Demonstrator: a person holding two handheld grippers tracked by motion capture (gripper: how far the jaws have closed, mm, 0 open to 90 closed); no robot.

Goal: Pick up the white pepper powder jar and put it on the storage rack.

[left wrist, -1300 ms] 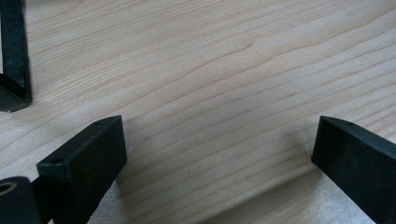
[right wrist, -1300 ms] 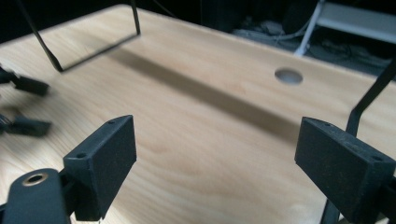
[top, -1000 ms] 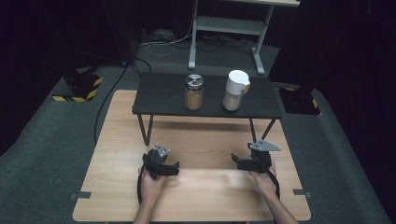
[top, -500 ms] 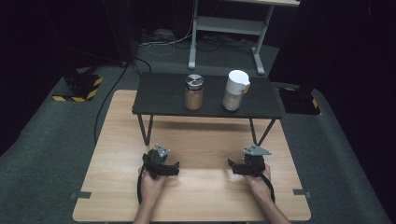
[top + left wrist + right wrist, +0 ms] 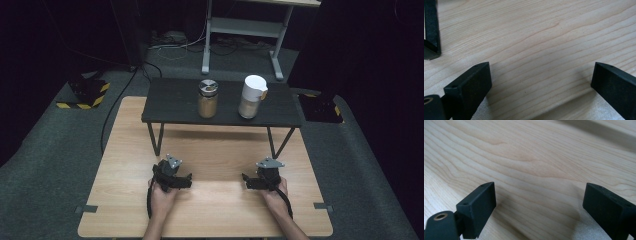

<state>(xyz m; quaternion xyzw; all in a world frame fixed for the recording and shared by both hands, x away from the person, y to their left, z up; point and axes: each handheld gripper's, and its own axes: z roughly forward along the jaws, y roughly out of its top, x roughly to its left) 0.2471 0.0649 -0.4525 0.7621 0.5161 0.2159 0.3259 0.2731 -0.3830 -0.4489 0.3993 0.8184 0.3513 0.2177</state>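
I see the left gripper [image 5: 186, 181] and the right gripper [image 5: 246, 181] resting on the table [image 5: 220, 210], both in front of the black shelf [image 5: 170, 102], well apart from it. Both have their jaws released wide, with bare wood between; the right jaws have just been closing a little. The glass jar [image 5: 208, 99] and the white cup [image 5: 251, 96] stand upright on the shelf, near each other.

We see a glass jar [image 5: 208, 98] with a metal lid, filled with tan powder, standing upright on the black shelf [image 5: 170, 102]; just beside it (to its right) stands an upright white canister [image 5: 251, 96], apart from it.
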